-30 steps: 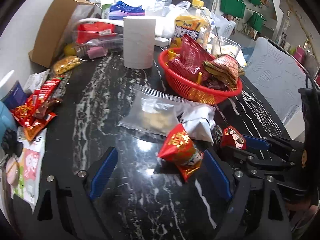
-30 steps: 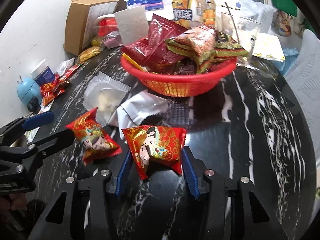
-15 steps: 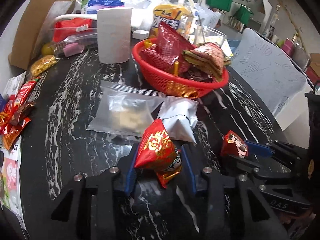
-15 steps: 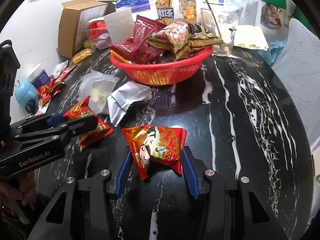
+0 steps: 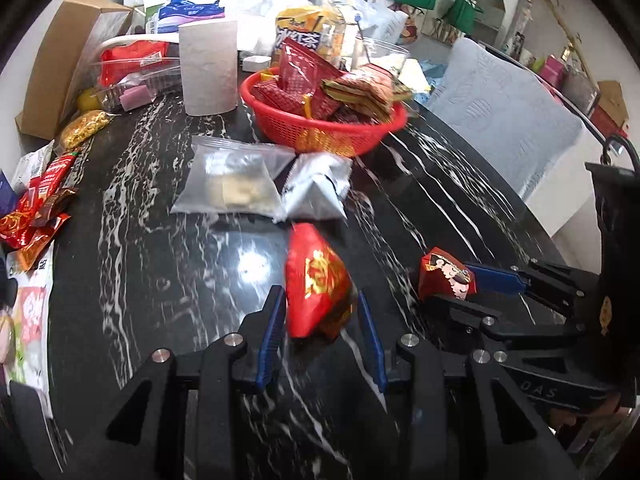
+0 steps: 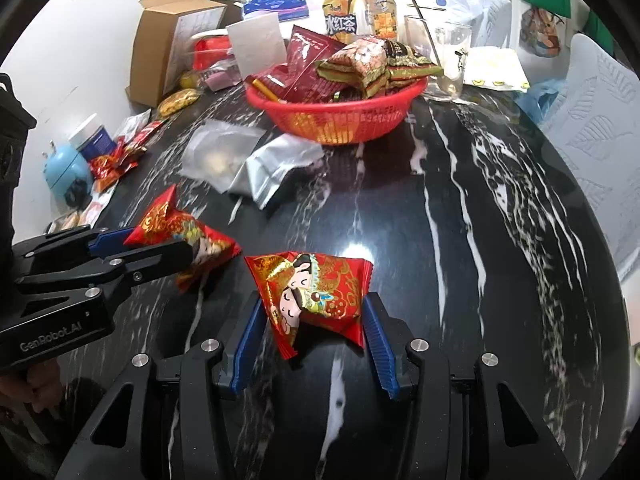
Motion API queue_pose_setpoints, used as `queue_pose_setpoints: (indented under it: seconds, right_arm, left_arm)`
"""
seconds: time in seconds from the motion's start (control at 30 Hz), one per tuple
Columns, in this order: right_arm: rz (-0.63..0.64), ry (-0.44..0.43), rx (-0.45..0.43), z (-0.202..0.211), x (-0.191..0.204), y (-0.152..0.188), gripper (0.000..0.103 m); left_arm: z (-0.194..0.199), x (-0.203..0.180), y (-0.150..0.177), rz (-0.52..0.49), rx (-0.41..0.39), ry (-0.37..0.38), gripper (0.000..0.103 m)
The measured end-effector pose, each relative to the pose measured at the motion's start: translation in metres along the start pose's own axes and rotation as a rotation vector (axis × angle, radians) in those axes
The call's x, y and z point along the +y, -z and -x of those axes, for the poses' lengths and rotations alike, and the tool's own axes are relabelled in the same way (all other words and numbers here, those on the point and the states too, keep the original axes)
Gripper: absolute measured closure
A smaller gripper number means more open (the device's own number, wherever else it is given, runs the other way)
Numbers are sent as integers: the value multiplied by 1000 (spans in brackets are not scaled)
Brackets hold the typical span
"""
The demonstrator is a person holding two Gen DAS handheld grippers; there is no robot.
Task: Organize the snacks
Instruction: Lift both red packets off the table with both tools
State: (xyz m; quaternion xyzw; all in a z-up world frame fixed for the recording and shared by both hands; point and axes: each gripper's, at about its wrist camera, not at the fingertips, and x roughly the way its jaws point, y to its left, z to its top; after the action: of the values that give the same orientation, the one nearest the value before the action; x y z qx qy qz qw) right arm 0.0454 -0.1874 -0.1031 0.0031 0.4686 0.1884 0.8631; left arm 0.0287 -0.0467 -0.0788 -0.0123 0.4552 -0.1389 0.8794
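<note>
My left gripper [image 5: 322, 312] is shut on a red-and-gold snack packet [image 5: 318, 284] and holds it above the black marble table [image 5: 152, 264]. My right gripper [image 6: 308, 320] is shut on a second red packet [image 6: 316, 292] with a cartoon figure. Each gripper shows in the other view: the right gripper [image 5: 456, 280] at the right, the left gripper [image 6: 160, 248] at the left. A red basket [image 5: 320, 132] full of snack packs stands further back, also in the right wrist view [image 6: 340, 120]. A clear zip bag [image 5: 228, 184] and a silver pouch [image 5: 316, 188] lie in front of it.
A paper roll [image 5: 208, 68], an iced-tea bottle [image 5: 308, 32], a cardboard box [image 5: 60, 60] and a clear tray [image 5: 132, 68] crowd the back. Loose red packets [image 5: 36, 208] lie at the left edge. A glass [image 6: 444, 56] stands right of the basket. A grey chair [image 5: 504, 120] is beyond the table.
My left gripper closed on the red-and-gold packet and lifted it. Both grippers have pulled back and up from the basket, each keeping its packet.
</note>
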Motion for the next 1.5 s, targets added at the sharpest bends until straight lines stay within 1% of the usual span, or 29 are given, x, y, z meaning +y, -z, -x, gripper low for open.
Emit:
queue_pose_setpoints:
  seconds: [0.1, 0.17, 0.3, 0.43, 0.5, 0.57, 0.67, 0.77, 0.87, 0.93, 0.97, 1.07, 1.1, 1.13, 1.2, 1.23, 1.27, 1.33, 1.4, 1.5]
  right_arm:
    - [3, -2, 7, 5, 3, 10, 54]
    - [3, -7, 18, 8, 6, 16, 54]
    - [27, 3, 28, 14, 13, 28, 54]
    - [28, 2, 30, 19, 14, 33, 54]
    - [23, 4, 25, 20, 12, 34, 54]
    - [18, 6, 21, 21, 11, 33, 54]
    - [25, 10, 12, 24, 12, 31, 54]
    - [28, 5, 4, 25, 12, 29, 54]
    - [28, -6, 4, 23, 12, 26, 54]
    - [28, -10, 7, 20, 12, 25, 54]
    - [26, -10, 9, 19, 12, 24, 54]
    - [18, -9, 10, 19, 11, 24, 53]
    - [17, -6, 13, 19, 10, 24, 53]
    - [19, 0, 18, 18, 10, 24, 50]
    - [21, 16, 29, 16, 9, 25, 48]
    - [18, 19, 32, 15, 8, 25, 44]
    - [14, 18, 35, 14, 6, 25, 43]
    - [3, 10, 42, 12, 4, 24, 42]
    - [3, 14, 43, 11, 3, 24, 38]
    - [11, 23, 43, 9, 4, 24, 32]
  left_arm:
    - [6, -8, 10, -35, 1, -14, 67]
    - [10, -12, 16, -45, 7, -9, 67]
    - [11, -12, 22, -37, 13, 2, 67]
    - [13, -10, 22, -24, -10, 19, 67]
    - [14, -12, 22, -31, -18, 11, 67]
    - [19, -13, 22, -40, -46, -10, 67]
    - [35, -15, 20, -62, -123, -73, 67]
    - [43, -16, 14, -90, -172, -96, 67]
    - [35, -15, 4, -106, -155, -89, 66]
    - [24, -13, -1, -109, -118, -69, 66]
    - [17, -11, -3, -109, -99, -59, 66]
    - [-9, -5, -4, -103, -3, -68, 65]
    - [-15, -3, -3, -92, 12, -46, 63]
    - [-17, -1, -2, -84, 20, -32, 63]
    - [-21, 0, 0, -81, 39, -5, 59]
    - [-23, -1, 1, -84, 51, 2, 59]
    - [-26, -1, 2, -85, 67, 8, 59]
    - [-26, -4, 5, -100, 60, -4, 58]
    - [-25, -6, 7, -109, 54, -13, 58]
    - [-24, -6, 10, -93, 31, -21, 58]
